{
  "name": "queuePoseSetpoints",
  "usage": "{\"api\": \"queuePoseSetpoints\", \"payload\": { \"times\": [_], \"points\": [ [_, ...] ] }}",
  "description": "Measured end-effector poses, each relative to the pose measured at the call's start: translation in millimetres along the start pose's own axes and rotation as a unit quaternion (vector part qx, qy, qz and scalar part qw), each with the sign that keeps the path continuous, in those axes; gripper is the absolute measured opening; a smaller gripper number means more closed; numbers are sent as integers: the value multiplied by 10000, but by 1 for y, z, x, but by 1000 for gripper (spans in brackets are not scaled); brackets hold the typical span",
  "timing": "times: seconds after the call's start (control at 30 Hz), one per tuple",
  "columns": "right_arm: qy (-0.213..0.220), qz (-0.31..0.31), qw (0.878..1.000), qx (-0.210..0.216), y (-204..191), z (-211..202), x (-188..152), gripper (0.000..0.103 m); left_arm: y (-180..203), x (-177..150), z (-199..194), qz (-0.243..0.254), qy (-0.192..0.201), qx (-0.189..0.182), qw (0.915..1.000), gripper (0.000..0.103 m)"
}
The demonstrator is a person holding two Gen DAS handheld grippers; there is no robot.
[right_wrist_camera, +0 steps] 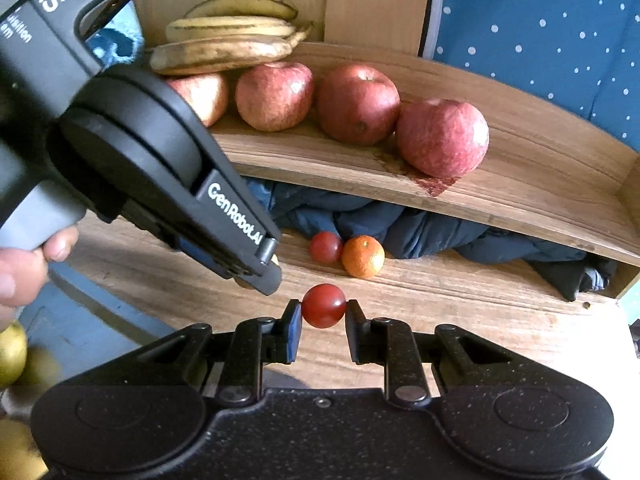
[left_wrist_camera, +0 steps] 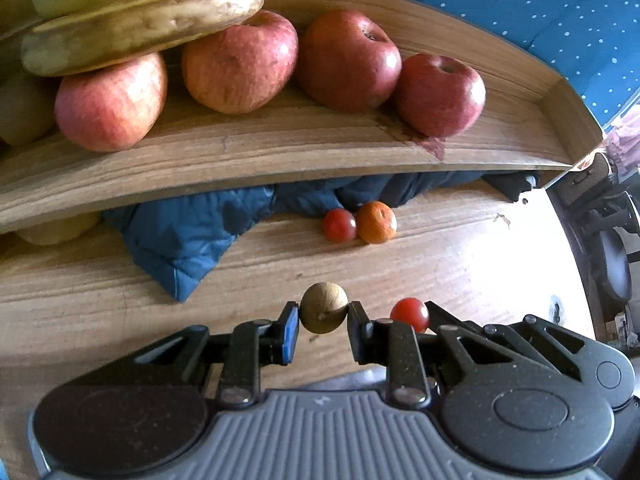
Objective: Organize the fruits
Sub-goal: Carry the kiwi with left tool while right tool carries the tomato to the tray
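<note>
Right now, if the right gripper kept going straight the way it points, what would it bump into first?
Probably the orange beside a tomato on the table; depth is unclear. The right gripper already holds its own tomato.

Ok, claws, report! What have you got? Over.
Left claw shut on brown fruit. Right claw shut on tomato. Nothing blocking; another tomato and orange below shelf.

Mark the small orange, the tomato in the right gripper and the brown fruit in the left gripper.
small orange (right_wrist_camera: 363, 256), right wrist view, middle of its peel.
held tomato (right_wrist_camera: 323, 305), right wrist view, front skin.
brown fruit (left_wrist_camera: 323, 307), left wrist view, centre of its rind.
</note>
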State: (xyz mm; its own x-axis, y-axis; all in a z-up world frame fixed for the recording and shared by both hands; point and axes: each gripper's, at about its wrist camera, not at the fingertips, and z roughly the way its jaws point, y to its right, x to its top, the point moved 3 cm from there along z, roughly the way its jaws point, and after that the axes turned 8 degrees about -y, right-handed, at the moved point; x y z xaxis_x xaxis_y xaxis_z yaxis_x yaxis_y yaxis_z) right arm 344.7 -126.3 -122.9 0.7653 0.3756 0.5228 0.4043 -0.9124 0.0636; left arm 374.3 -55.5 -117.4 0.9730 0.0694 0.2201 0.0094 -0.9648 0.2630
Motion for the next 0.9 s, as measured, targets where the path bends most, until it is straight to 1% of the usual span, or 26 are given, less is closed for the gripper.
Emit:
{"api": "queuePoseSetpoints", "payload": {
  "times": [0.27,0.43,0.67,0.9],
  "points": [
    [88,-111,9999,85,-8,-24,-16,24,6,-27,-17,9,58,53,10000,28],
    [88,-149,9998,129,-11,-38,-30,24,10,-46,-18,31,-14,87,10000,28],
    [-7,-137,9997,194,-15,-51,-55,24,20,-72,-16,104,-141,98,9998,28],
    [-160,-195,9991,340,-25,-59,-81,24,22,-94,-16,107,-264,161,9995,28]
  ]
}}
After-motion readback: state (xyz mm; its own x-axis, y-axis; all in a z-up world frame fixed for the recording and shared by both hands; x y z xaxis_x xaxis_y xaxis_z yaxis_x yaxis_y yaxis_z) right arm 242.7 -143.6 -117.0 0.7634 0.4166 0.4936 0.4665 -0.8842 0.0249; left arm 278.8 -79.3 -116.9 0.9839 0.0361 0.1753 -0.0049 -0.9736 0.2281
